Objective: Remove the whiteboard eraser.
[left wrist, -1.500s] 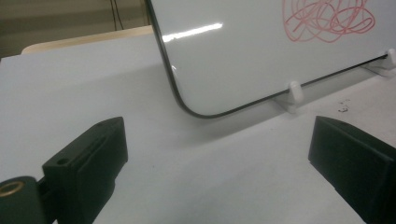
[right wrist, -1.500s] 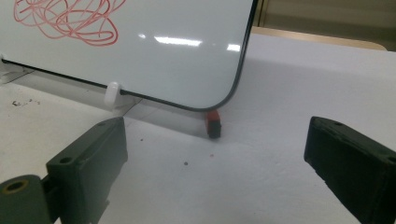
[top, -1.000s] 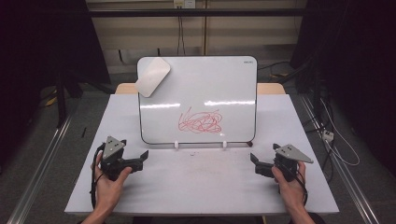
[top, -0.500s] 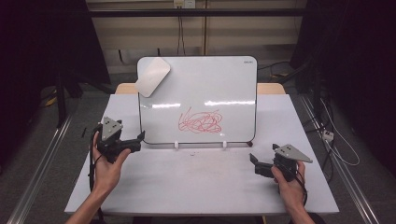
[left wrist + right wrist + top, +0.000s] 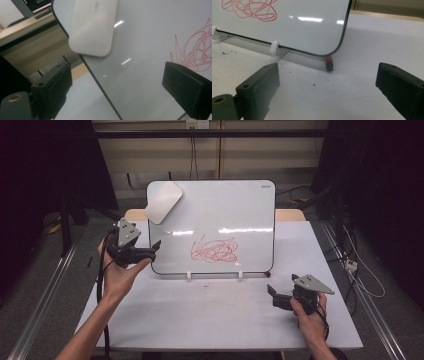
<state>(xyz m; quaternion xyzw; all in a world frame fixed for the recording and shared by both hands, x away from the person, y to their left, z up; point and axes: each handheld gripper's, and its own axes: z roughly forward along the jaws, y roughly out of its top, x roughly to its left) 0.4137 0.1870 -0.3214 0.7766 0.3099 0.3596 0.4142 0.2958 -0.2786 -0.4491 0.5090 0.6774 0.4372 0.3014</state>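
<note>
The left tool (image 5: 150,251) is raised beside the left edge of the whiteboard (image 5: 225,215), its jaws spread wide and holding nothing. In the left gripper view they point up toward the eraser (image 5: 93,26), a pale, rounded-corner pad that clings to the board's top left corner and overhangs its edge. It looks light and fairly stiff, with a smooth top that could slip between hard jaws. It is probably held on by a magnet, so it should come off with a modest pull or a slide off the edge. The best hold appears to be across its two long sides, near the middle, with the overhanging part giving the easiest way in.

The whiteboard stands tilted on two small white clips on the desk (image 5: 215,320), with a red scribble (image 5: 216,250) low on its face. It is thin and only propped, so a hard push could tip it.

The right tool (image 5: 272,295) rests low on the desk near the board's lower right corner, jaws also wide and empty. A small red and black block (image 5: 328,63) lies just under that corner.

No containers are on the desk.
</note>
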